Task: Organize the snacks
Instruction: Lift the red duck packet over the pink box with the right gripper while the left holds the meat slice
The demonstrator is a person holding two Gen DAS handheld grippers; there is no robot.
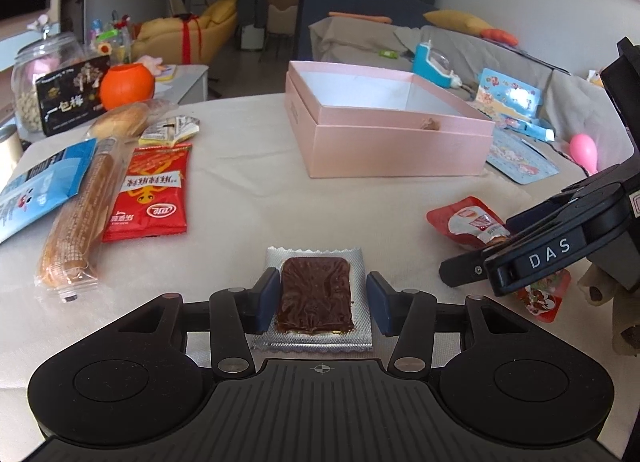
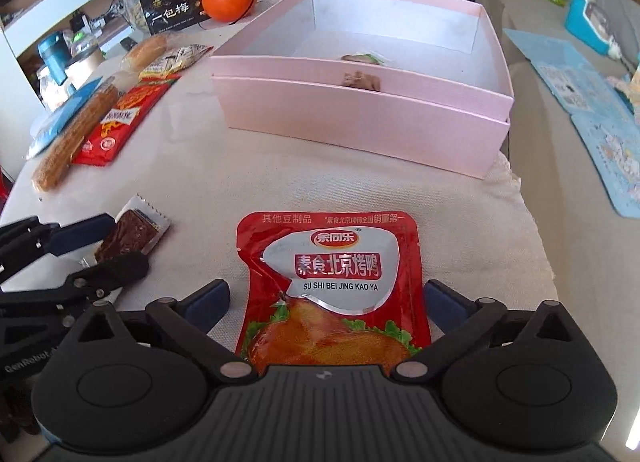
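A silver packet with a dark brown snack (image 1: 316,296) lies flat on the cloth between the fingers of my left gripper (image 1: 322,300), which is open around it. It also shows in the right wrist view (image 2: 130,232). A red roast-duck pouch (image 2: 332,286) lies between the fingers of my right gripper (image 2: 326,300), which is open around it. The pouch shows partly in the left wrist view (image 1: 466,221), under the right gripper (image 1: 472,268). A pink open box (image 1: 384,133) stands behind; in the right wrist view (image 2: 360,121) it holds a small snack (image 2: 362,79).
At the left lie a red snack bag (image 1: 150,193), a long wrapped biscuit stick (image 1: 80,221), a blue bag (image 1: 38,189), a bread roll (image 1: 120,121), small sachets (image 1: 170,131), an orange (image 1: 126,85) and a black box (image 1: 70,97). Blue packets (image 1: 520,159) lie right of the box.
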